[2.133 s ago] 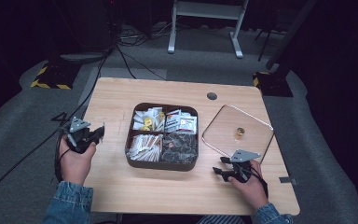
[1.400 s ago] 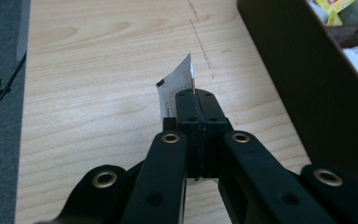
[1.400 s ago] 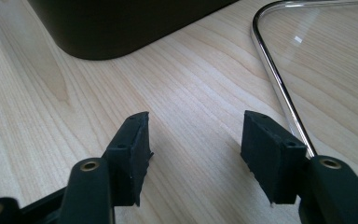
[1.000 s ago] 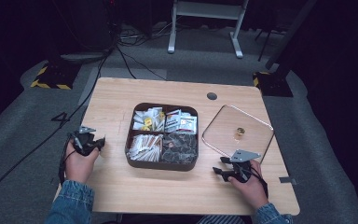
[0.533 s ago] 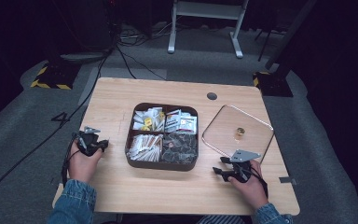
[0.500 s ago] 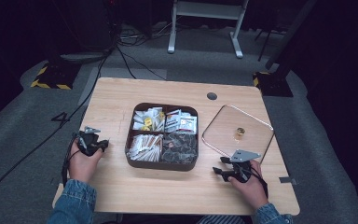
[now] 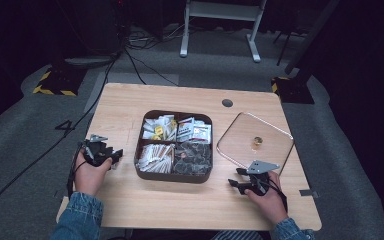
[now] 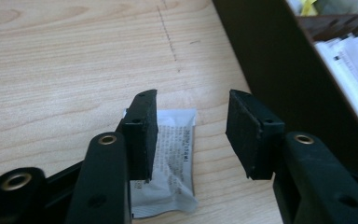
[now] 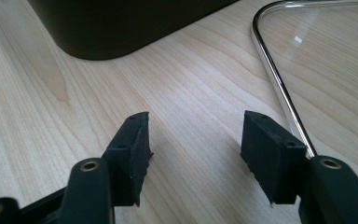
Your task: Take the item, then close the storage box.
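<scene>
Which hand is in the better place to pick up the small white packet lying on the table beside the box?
Left. The left gripper has just been opening its fingers, and the white packet lies on the table right below them, beside the box. The right gripper stands open near the glass lid.

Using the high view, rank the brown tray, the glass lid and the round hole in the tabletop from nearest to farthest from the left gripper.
From the left gripper:
1. Brown tray, just to its right.
2. Round hole, far side of the table, past the tray.
3. Glass lid, on the table's right side, beyond the tray.
</scene>
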### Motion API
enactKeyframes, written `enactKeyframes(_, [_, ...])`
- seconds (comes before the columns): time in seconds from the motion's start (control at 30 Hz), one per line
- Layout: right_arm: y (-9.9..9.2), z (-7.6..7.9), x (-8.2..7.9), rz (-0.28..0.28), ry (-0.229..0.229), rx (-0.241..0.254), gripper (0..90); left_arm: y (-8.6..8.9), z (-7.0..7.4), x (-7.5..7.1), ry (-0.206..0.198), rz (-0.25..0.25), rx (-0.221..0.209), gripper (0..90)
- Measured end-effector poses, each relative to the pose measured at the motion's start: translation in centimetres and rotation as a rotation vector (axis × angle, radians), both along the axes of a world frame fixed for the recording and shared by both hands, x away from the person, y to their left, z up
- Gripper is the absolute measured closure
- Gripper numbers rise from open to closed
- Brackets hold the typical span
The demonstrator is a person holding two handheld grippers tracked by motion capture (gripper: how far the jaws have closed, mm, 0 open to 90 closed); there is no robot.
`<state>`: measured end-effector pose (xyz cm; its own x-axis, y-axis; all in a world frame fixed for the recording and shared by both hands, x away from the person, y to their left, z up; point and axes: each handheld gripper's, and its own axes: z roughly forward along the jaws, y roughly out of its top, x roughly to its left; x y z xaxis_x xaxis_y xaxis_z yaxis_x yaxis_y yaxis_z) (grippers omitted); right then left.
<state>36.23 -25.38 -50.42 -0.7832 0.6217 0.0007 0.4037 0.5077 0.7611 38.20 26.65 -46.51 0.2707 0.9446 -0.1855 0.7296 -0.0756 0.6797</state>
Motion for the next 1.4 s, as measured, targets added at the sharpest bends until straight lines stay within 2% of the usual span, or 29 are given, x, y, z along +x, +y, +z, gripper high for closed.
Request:
enactKeyframes(0.13, [0.0,0.0,0.0,0.000,0.000,0.000,42.4,-0.2,0.7,-0.8,-0.037,0.007,-0.001,46.7])
enactKeyframes(0.23, [0.0,0.0,0.0,0.001,-0.001,-0.001,42.4,-0.4,1.4,-2.0,-0.071,-0.001,0.014,40.4])
enactKeyframes(0.3, [0.0,0.0,0.0,0.001,0.000,-0.001,42.4,-0.6,1.7,-3.1,-0.116,-0.006,0.031,36.4])
enactKeyframes(0.47, [0.0,0.0,0.0,0.002,0.001,-0.001,42.1,-0.7,1.7,-4.6,-0.148,-0.014,0.025,33.8])
enactKeyframes(0.57, [0.0,0.0,0.0,0.002,0.002,0.000,42.1,-1.2,1.4,-5.6,-0.166,-0.030,0.040,33.5])
enactKeyframes(0.7, [0.0,0.0,0.0,0.001,0.002,0.001,42.2,-2.2,0.8,-6.7,-0.152,-0.068,0.051,33.3])
enactKeyframes(1.0, [-0.2,0.0,0.1,0.000,0.011,0.012,44.0,-3.3,-0.9,-7.7,-0.115,-0.122,0.088,30.7])
enactKeyframes(1.1, [-0.3,0.2,0.1,-0.021,-0.017,0.025,44.2,-3.9,-1.4,-8.1,-0.111,-0.150,0.100,30.0])
enactKeyframes(1.13, [-0.4,0.5,0.1,-0.028,-0.025,0.035,44.2,-4.0,-1.5,-8.1,-0.109,-0.158,0.104,29.7])
enactKeyframes(1.27, [-1.1,2.0,0.4,-0.057,-0.051,0.080,42.8,-4.8,-2.0,-8.5,-0.105,-0.187,0.167,28.4])
enactKeyframes(1.4, [-2.1,3.4,1.0,-0.108,-0.070,0.115,42.5,-5.4,-2.3,-8.9,-0.097,-0.213,0.173,28.1])
